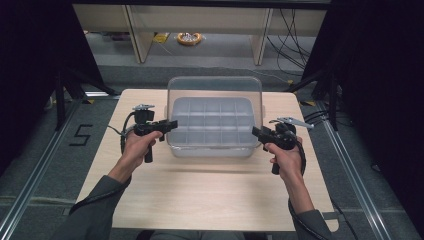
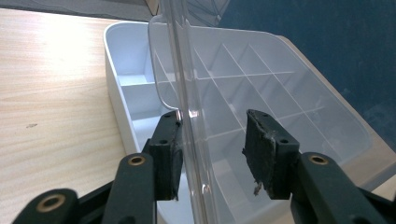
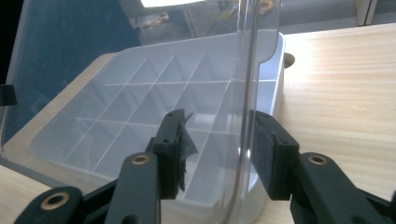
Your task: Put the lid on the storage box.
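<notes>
Jaws apart astride clear lid (image 1: pixel 215 92) edges; white box (image 1: pixel 212 125) w/ empty grid

Floor clutter (image 1: pixel 189 38) beyond the table (image 1: pixel 210 195) — too small to tell.

Your desk (image 1: pixel 200 195) was pale wood-grain, smooth with a soft sheen. The divided box (image 1: pixel 212 145) was whitish translucent plastic; its raised lid (image 1: pixel 215 87) was clear, glossy plastic. Your left claw (image 2: pixel 212 151) and right claw (image 3: pixel 217 154) were matt black plastic with brass-coloured rivets and rough, frayed pads (image 2: pixel 261 154).
</notes>
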{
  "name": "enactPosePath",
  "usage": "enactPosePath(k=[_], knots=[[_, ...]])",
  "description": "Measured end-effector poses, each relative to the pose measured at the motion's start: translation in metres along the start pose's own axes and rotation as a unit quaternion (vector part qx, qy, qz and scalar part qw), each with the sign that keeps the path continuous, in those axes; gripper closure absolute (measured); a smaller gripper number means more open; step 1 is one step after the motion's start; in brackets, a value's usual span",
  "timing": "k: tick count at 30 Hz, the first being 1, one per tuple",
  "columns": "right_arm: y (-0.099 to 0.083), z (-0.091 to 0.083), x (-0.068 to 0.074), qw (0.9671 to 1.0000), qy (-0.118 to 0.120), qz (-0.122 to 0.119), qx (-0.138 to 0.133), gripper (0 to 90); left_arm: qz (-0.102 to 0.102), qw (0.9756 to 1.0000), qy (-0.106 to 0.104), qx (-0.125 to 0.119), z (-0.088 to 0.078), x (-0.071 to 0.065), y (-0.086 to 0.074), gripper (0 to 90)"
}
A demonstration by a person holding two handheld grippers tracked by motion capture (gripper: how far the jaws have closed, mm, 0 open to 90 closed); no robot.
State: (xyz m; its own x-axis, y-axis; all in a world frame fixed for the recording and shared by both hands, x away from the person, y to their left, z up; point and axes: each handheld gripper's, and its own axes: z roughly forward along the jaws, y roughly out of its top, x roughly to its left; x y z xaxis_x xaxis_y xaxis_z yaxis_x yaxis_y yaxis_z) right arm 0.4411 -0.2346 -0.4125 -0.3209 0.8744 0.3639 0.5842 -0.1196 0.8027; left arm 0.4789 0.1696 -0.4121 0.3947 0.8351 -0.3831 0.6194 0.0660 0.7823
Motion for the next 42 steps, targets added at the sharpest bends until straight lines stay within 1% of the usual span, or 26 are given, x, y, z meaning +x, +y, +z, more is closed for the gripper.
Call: enactPosePath(k=[1,4,5,6,7,8,9,11,12,14,16,19,20,23,24,25,28,30,31,32,33,36,37,38,39,42], knots=[[0.002,0.005,-0.003,0.9997,-0.001,-0.022,-0.007,58.5,-0.001,1.0,0.0,0.0,0.002,0.002,0.001,56.2],[0.004,0.009,-0.005,0.9996,-0.002,-0.027,-0.005,58.4,-0.006,1.0,0.005,0.0,0.005,0.005,0.002,56.1],[0.004,0.01,-0.001,1.0,-0.001,-0.005,0.0,58.4,-0.006,1.0,0.006,-0.001,0.006,0.006,0.003,56.1],[0.005,0.013,-0.004,0.9997,-0.006,-0.023,-0.004,58.3,-0.007,0.9999,0.009,-0.001,0.008,0.008,0.003,56.1],[0.005,0.016,-0.005,0.9997,-0.005,-0.024,-0.002,58.3,-0.009,0.9999,0.011,-0.001,0.009,0.009,0.003,56.1],[0.004,0.02,-0.003,0.9999,-0.007,-0.008,0.004,58.1,-0.011,0.9999,0.013,0.001,0.011,0.011,0.003,56.1],[0.004,0.023,-0.006,0.9997,-0.006,-0.025,0.001,57.9,-0.011,0.9999,0.013,0.001,0.011,0.011,0.003,56.0],[0.003,0.025,-0.004,0.9999,-0.007,0.0,0.011,57.5,-0.013,0.9998,0.015,0.005,0.015,0.013,0.003,56.0],[0.003,0.027,-0.007,0.9999,-0.007,-0.01,0.009,57.4,-0.013,0.9998,0.015,0.005,0.015,0.013,0.003,55.9],[0.002,0.03,-0.009,0.9998,-0.014,-0.012,0.009,57.3,-0.016,0.9997,0.016,0.009,0.019,0.015,0.003,55.8],[0.001,0.032,-0.009,0.9999,-0.011,-0.004,0.011,57.2,-0.02,0.9996,0.018,0.009,0.023,0.015,0.003,55.7],[0.0,0.034,-0.012,0.9998,-0.015,-0.007,0.014,56.9,-0.021,0.9995,0.018,0.013,0.025,0.017,0.002,55.4],[-0.002,0.036,-0.013,0.9997,-0.015,0.007,0.018,56.4,-0.022,0.9995,0.019,0.013,0.028,0.016,0.002,55.2],[-0.004,0.037,-0.015,0.9996,-0.016,0.008,0.02,55.9,-0.021,0.9994,0.019,0.017,0.029,0.016,0.001,54.8],[-0.006,0.039,-0.02,0.9998,-0.016,-0.004,0.012,55.8,-0.024,0.9994,0.02,0.015,0.032,0.017,0.0,54.7],[-0.006,0.038,-0.016,0.9994,-0.015,0.023,0.022,55.9,-0.024,0.9993,0.021,0.018,0.033,0.017,-0.001,54.5],[-0.008,0.04,-0.019,0.9995,-0.022,0.014,0.018,55.8,-0.021,0.9992,0.024,0.023,0.035,0.02,-0.004,53.8],[-0.009,0.04,-0.019,0.9994,-0.017,0.022,0.02,55.6,-0.026,0.9991,0.024,0.021,0.037,0.021,-0.005,53.4],[-0.011,0.044,-0.023,0.9998,-0.012,0.005,0.015,55.1,-0.02,0.9991,0.025,0.029,0.037,0.024,-0.005,53.2],[-0.011,0.044,-0.023,0.9998,-0.012,0.009,0.015,55.0,-0.02,0.9991,0.025,0.029,0.037,0.024,-0.005,53.1],[-0.011,0.044,-0.023,0.9998,-0.012,0.009,0.015,55.0,-0.03,0.999,0.024,0.023,0.038,0.023,-0.006,53.1],[-0.011,0.043,-0.023,0.9998,-0.01,0.013,0.013,54.9,-0.03,0.999,0.023,0.023,0.04,0.024,-0.007,52.6],[-0.011,0.044,-0.023,0.9998,-0.016,0.006,0.012,54.5,-0.027,0.9991,0.021,0.023,0.04,0.025,-0.007,52.5],[-0.012,0.043,-0.02,0.9994,-0.016,0.027,0.016,54.5,-0.027,0.9992,0.021,0.023,0.04,0.025,-0.007,52.5],[-0.012,0.043,-0.021,0.9996,-0.016,0.017,0.014,54.5,-0.027,0.9992,0.021,0.023,0.04,0.025,-0.007,52.5],[-0.012,0.043,-0.021,0.9997,-0.016,0.016,0.013,54.4,-0.026,0.9992,0.022,0.023,0.04,0.024,-0.007,52.4]])
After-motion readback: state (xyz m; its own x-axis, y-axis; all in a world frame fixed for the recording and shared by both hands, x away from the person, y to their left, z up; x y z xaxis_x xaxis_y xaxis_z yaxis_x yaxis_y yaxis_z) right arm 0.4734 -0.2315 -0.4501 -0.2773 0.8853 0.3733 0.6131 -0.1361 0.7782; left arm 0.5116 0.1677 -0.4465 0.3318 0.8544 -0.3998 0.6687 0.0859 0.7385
